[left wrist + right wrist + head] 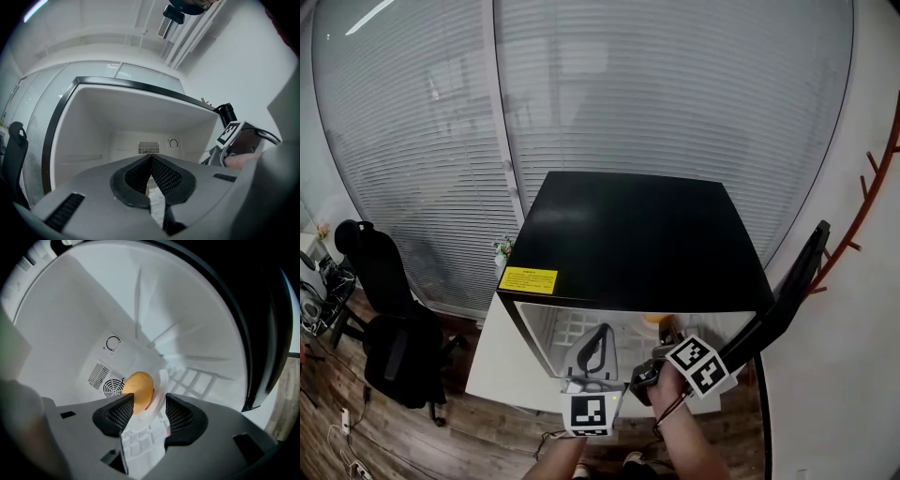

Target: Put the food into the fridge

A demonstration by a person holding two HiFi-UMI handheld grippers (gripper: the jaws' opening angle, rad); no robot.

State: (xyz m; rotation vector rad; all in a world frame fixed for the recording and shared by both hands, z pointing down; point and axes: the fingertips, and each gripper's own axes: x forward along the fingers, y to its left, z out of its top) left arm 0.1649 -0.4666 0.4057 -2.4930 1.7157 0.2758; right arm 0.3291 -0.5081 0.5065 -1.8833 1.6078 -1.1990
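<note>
Both grippers at the open fridge (628, 234), food already inside.

Right gripper (145, 401) reaches into the white compartment with its jaws standing apart and gripping nothing. A round yellow-orange piece of food (138, 386) sits just past the tips, closer to the left-hand pad, in front of the round vent (111, 388) in the back wall. Wire shelf (197, 378) runs off to the right. Left gripper (151, 159) is at the fridge mouth, jaws closed tip to tip and empty. Fridge door (787, 291) hangs open at the right. Black office chair (384, 309) stands well to the left.
</note>
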